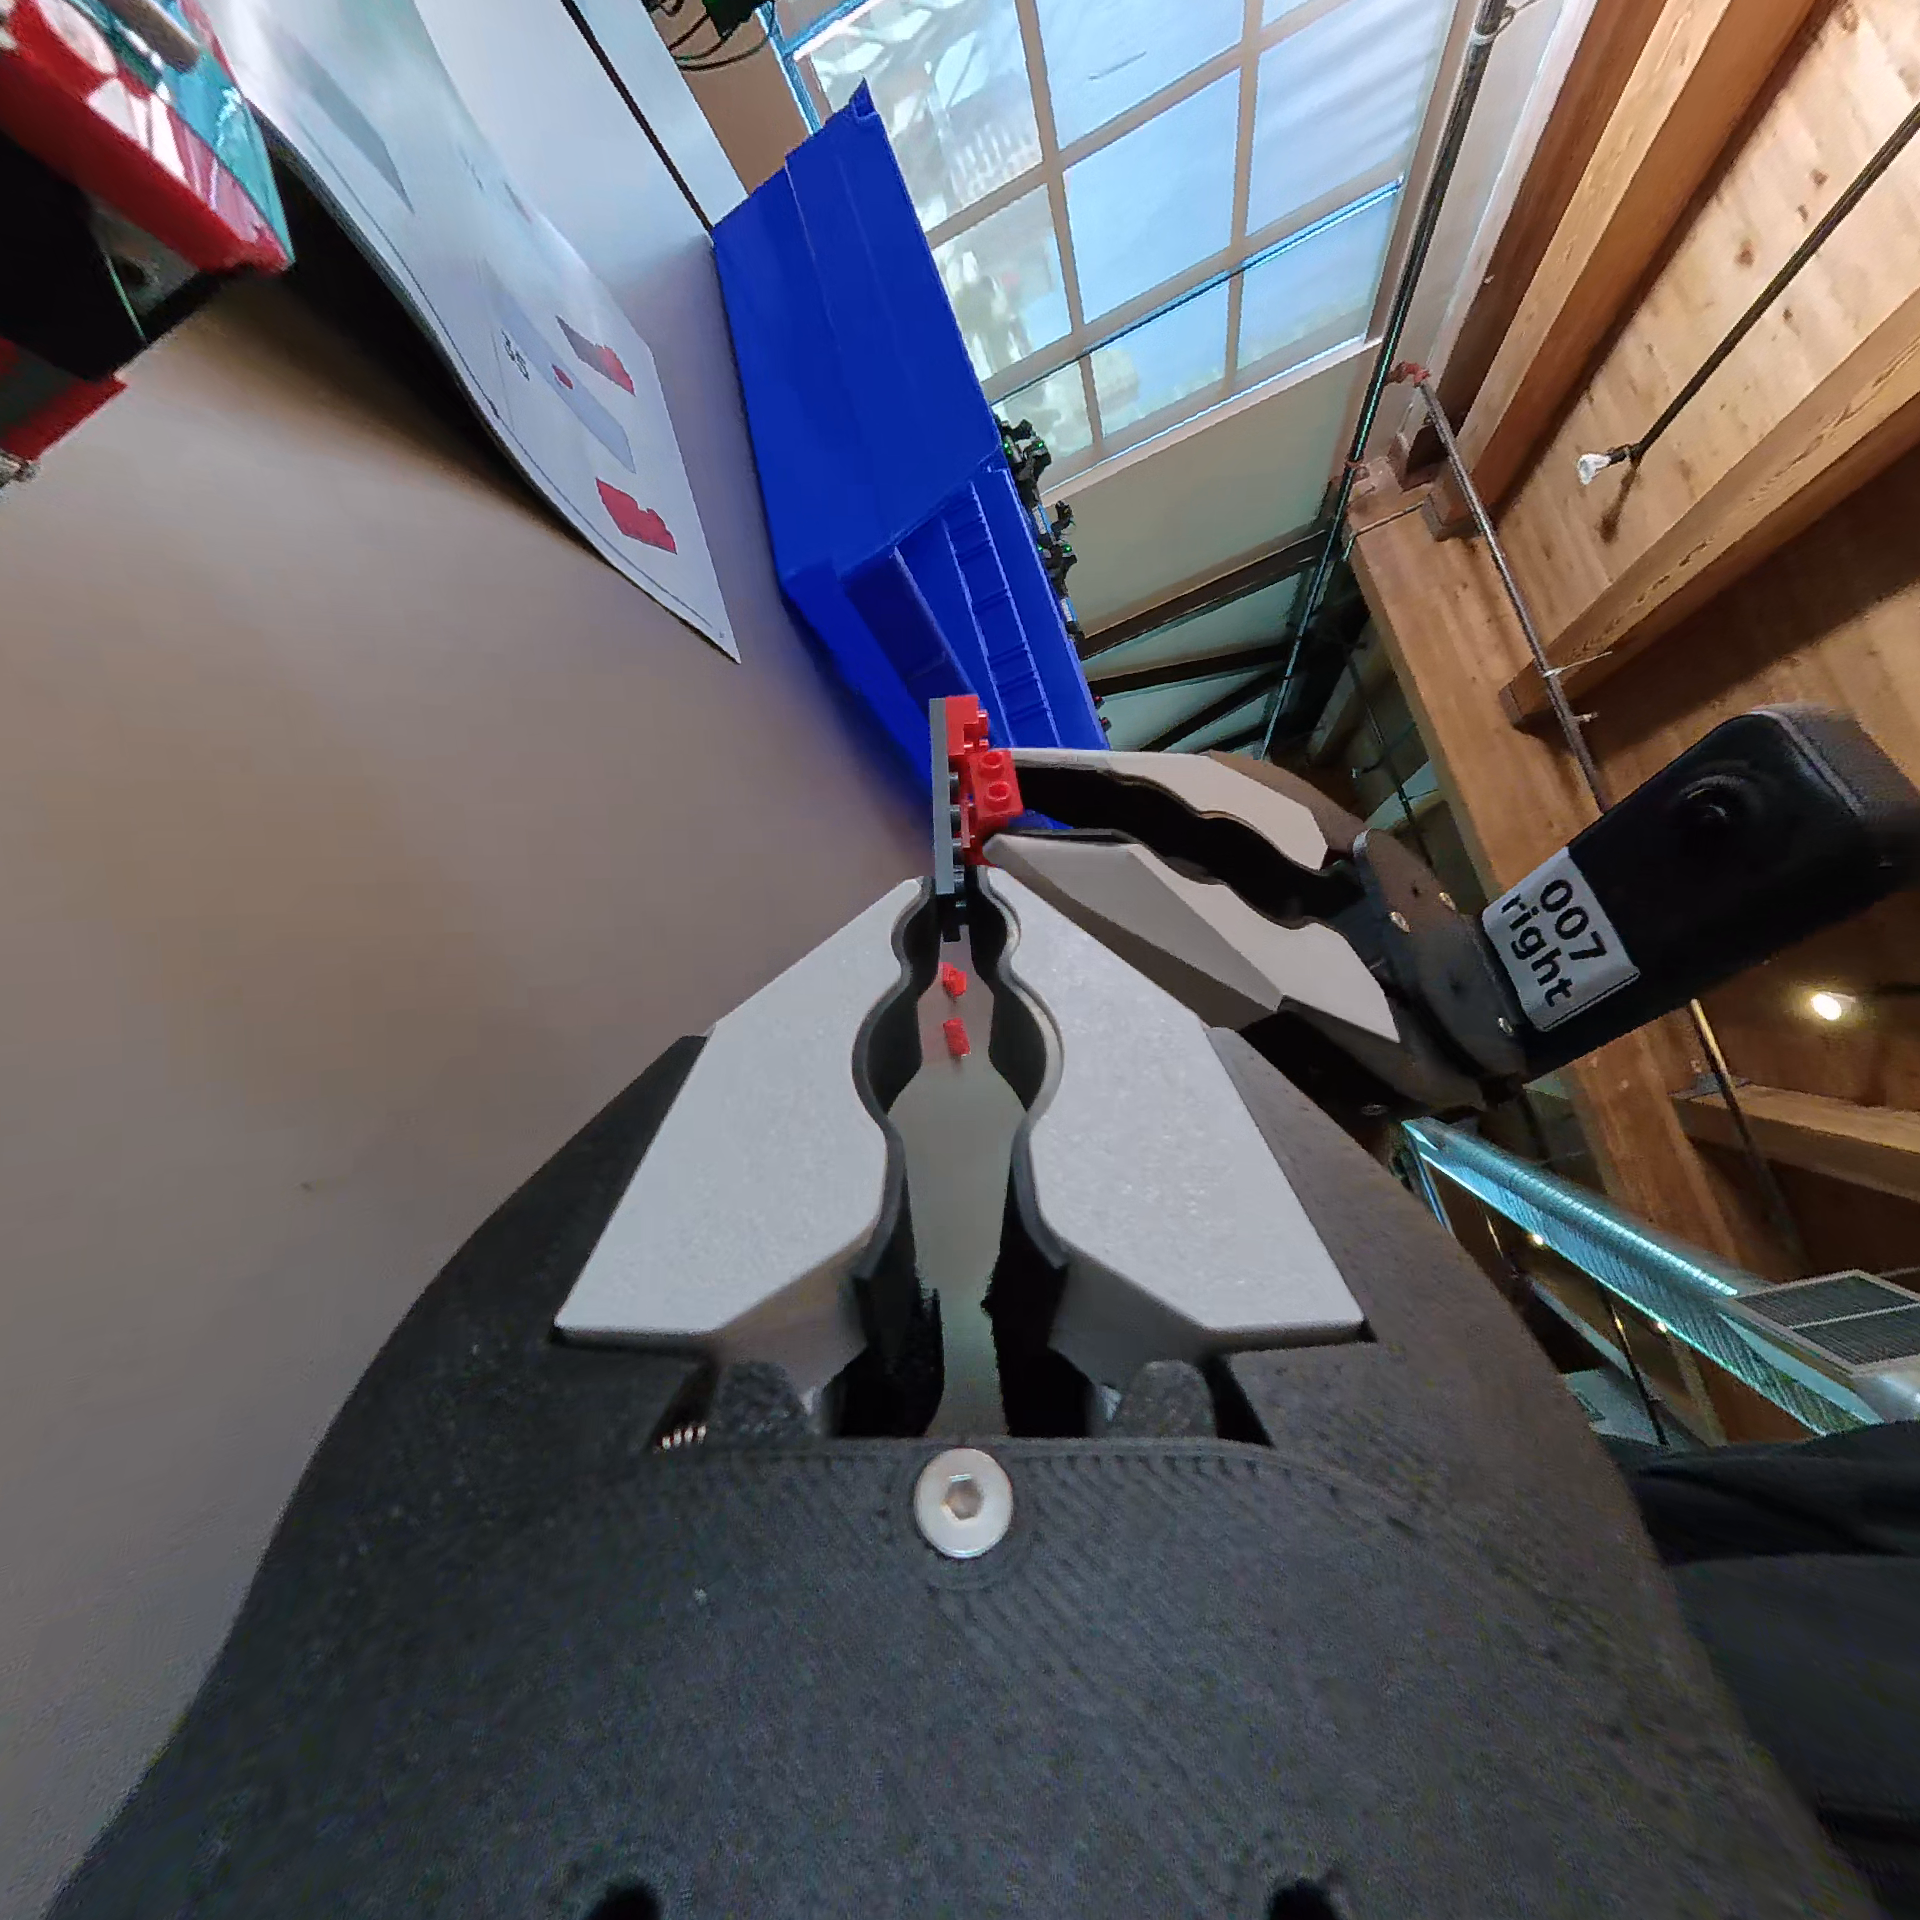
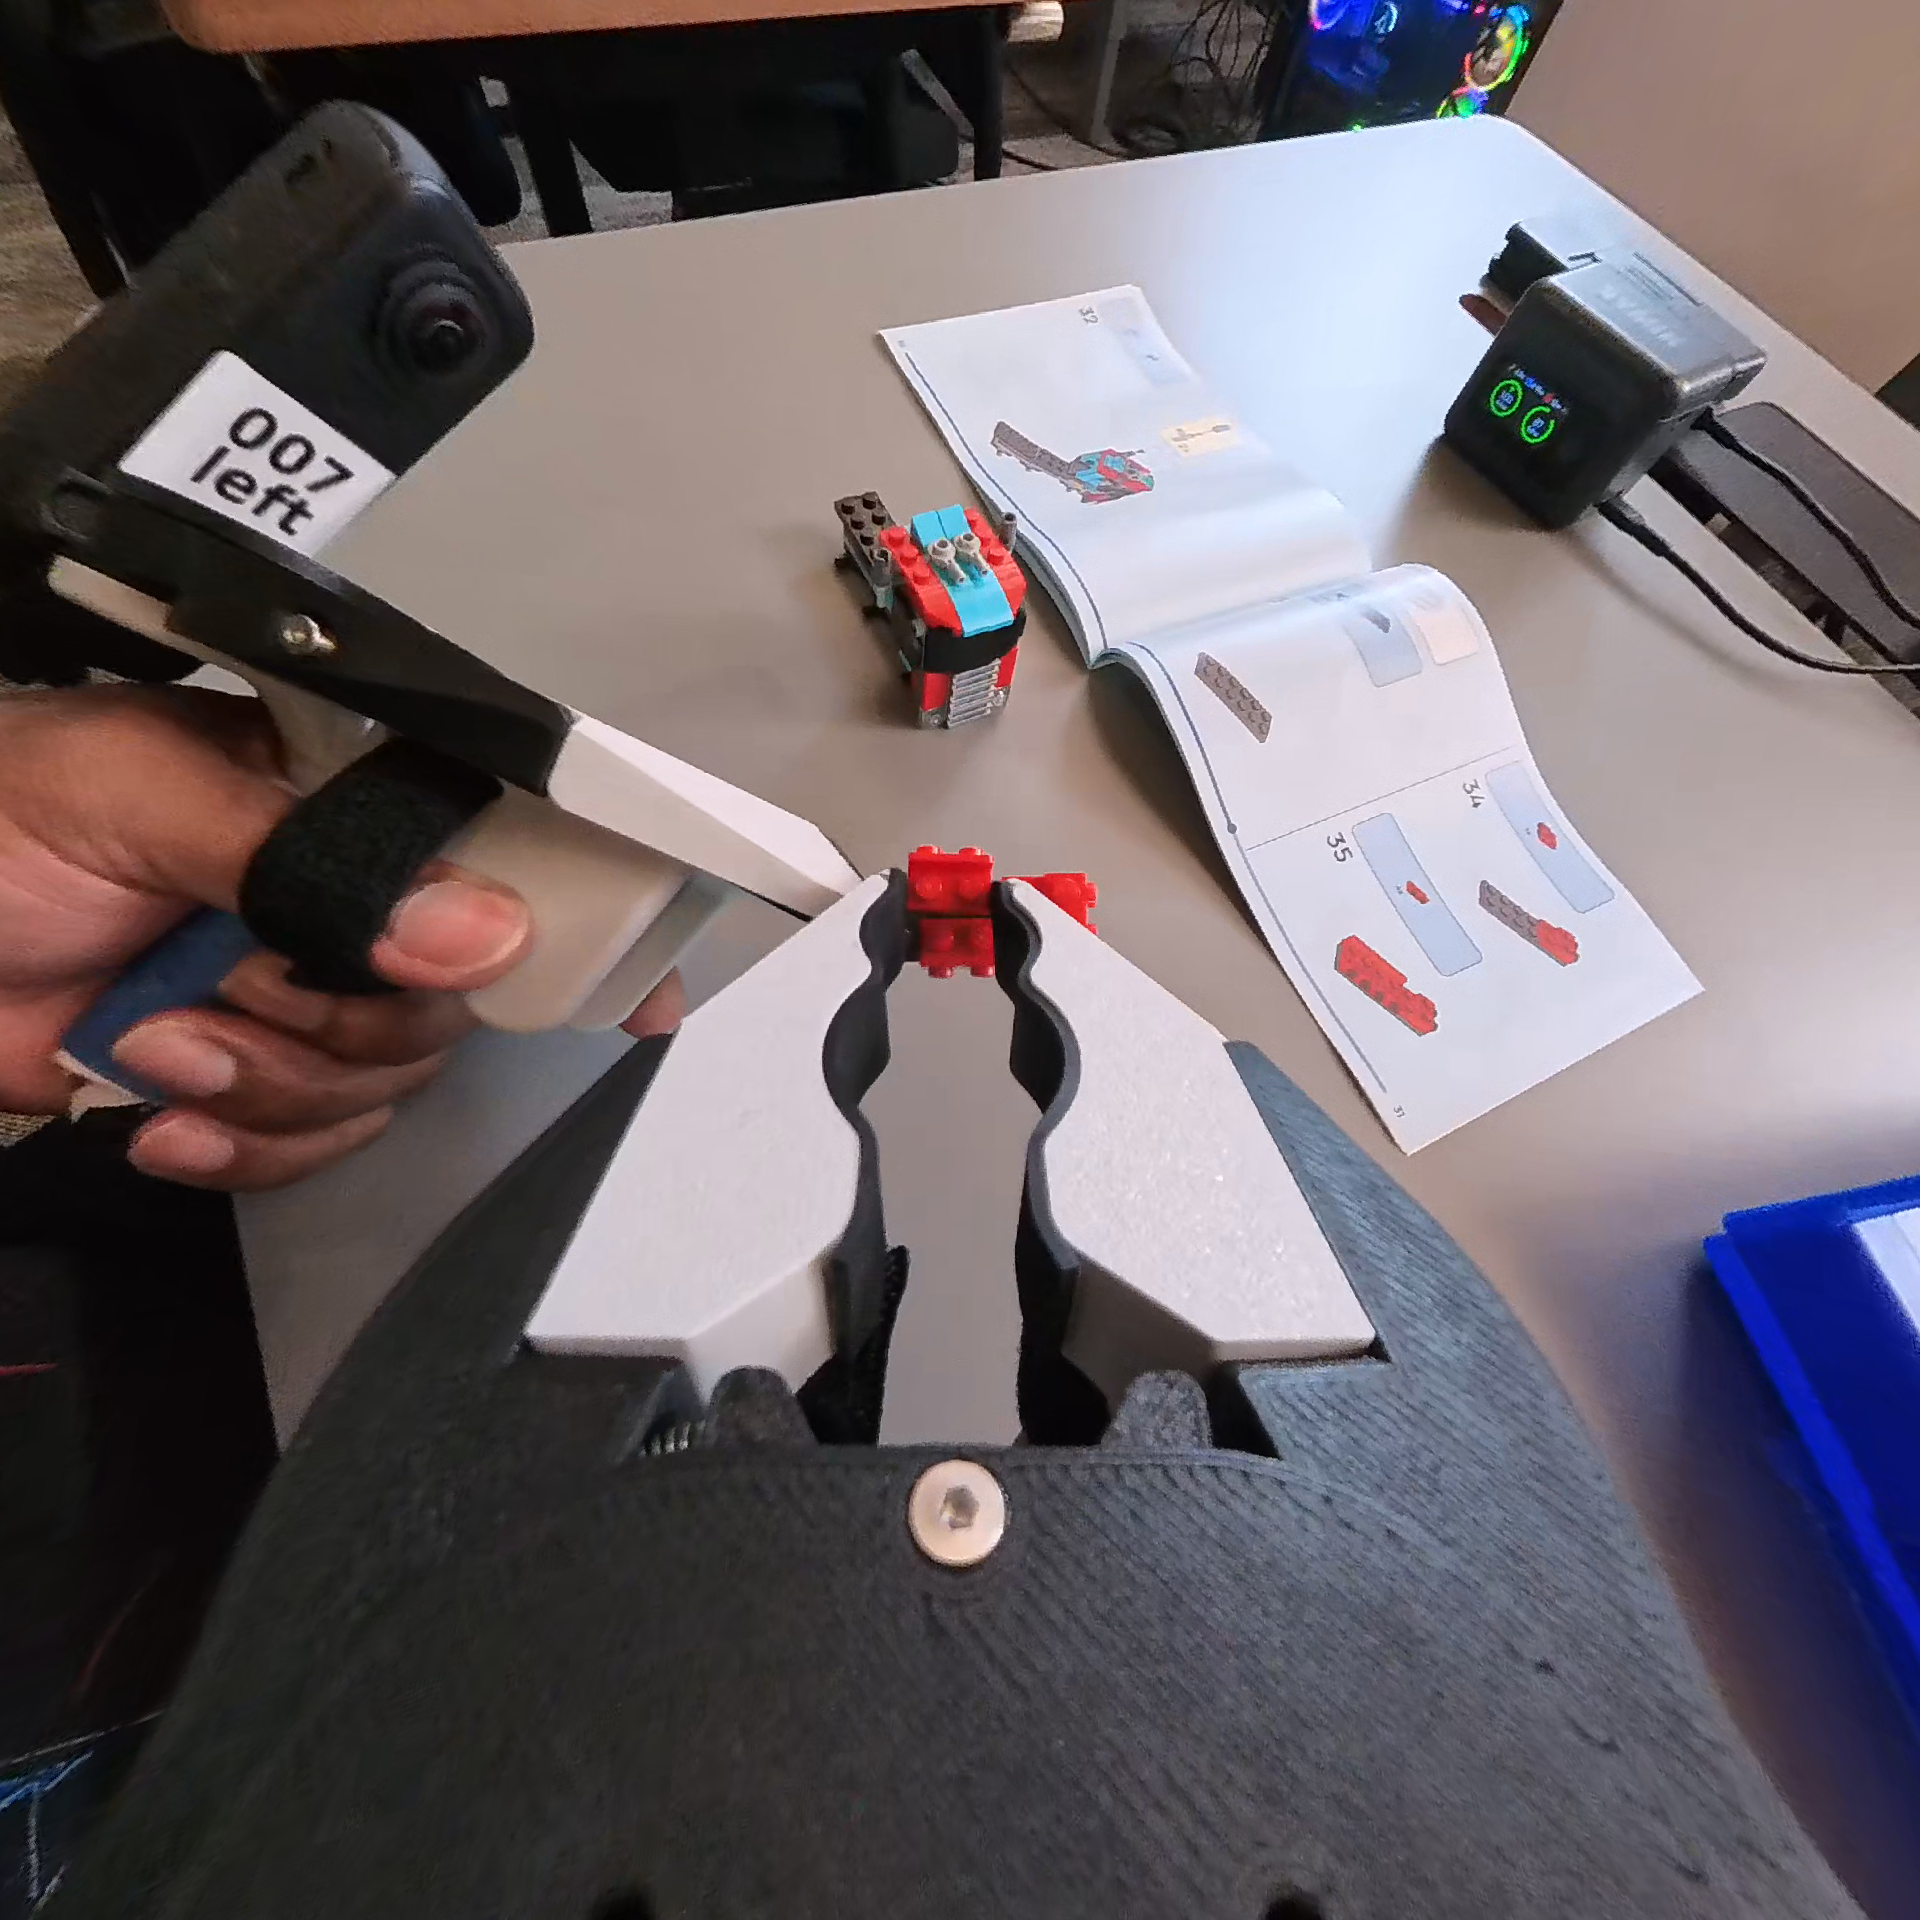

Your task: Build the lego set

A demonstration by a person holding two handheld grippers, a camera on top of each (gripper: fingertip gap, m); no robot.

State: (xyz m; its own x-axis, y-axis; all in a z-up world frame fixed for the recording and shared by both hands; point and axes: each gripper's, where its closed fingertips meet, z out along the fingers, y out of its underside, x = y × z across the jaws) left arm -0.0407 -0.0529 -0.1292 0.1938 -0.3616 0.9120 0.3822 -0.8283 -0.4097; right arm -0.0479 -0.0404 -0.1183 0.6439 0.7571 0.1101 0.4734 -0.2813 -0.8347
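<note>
The grey table (image 2: 675, 343) is carrying the open instruction booklet (image 2: 1351, 748), lying flat with its pages facing the builder, probably for checking steps, and the part-built truck cab (image 2: 940, 613) is standing just beside it, set aside while a sub-assembly is being made in the air. A blue bin (image 1: 831, 416) is sitting at the table's far edge. The left gripper (image 1: 954, 906) is pinching the dark grey plate (image 1: 945, 821) by its end, holding it edge-on as an anchor. The right gripper (image 2: 948, 914) is coming in from the side, its tips pressing together on a red brick (image 2: 951, 883) and seemingly seating it against the plate. A person's hand (image 2: 187, 935) is squeezing the left gripper's handle.
</note>
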